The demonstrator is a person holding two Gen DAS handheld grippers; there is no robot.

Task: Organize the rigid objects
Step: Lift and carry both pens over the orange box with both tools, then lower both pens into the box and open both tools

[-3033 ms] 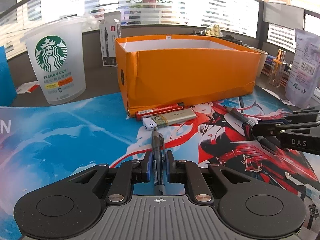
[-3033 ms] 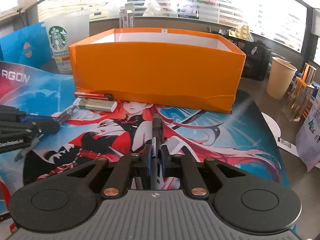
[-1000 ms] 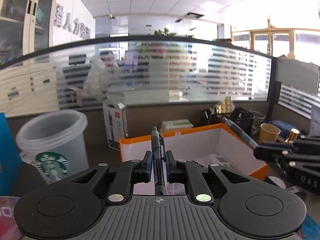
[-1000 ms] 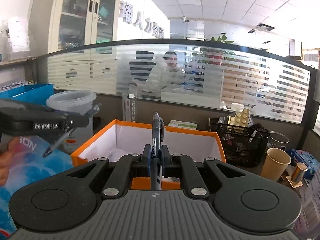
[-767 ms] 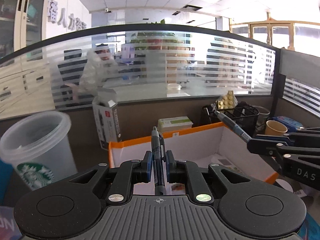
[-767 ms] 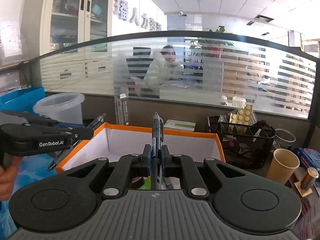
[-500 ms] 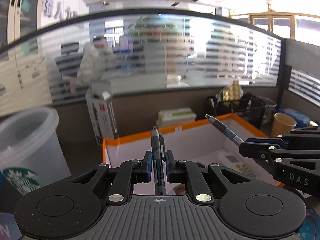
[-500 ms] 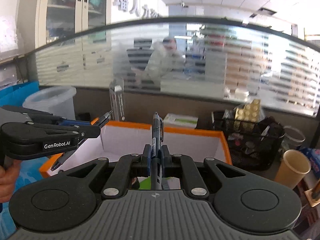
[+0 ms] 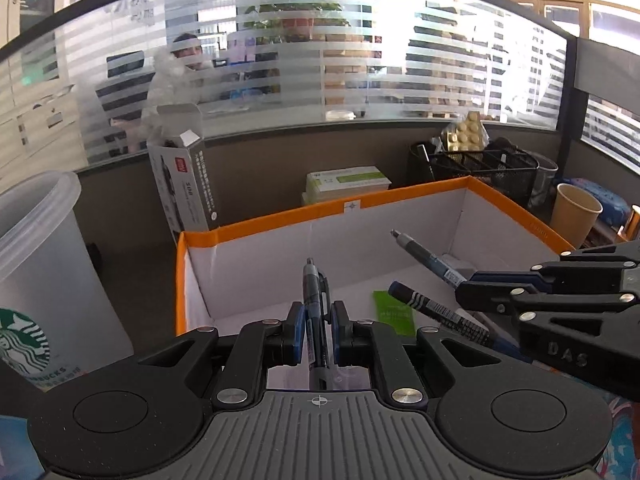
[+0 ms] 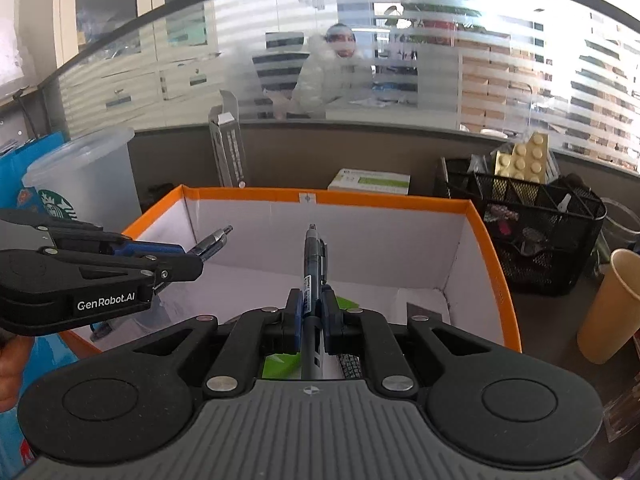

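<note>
the left hand-held gripper [image 9: 316,334] is clamped on a dark pen [image 9: 314,304] whose tip points forward over the open orange box [image 9: 280,220]. just to its right, the right hand-held gripper [image 10: 311,314] is clamped the same way on a second pen [image 10: 312,264], also aimed over the box's white inside. from the left wrist view that second pen shows as a silver-tipped barrel [image 9: 424,254] sticking out of the neighbouring jaws, above the box's interior. another dark pen [image 9: 436,312] and a green card [image 9: 392,312] lie on the box floor. left of the box stands a clear starbucks cup [image 9: 44,272]. to its right are a paper cup [image 10: 612,304] and a black mesh organiser [image 10: 528,224]; behind it a green-and-white carton [image 10: 372,182] on the tabletop, then a striped glass partition [image 10: 400,60].
</note>
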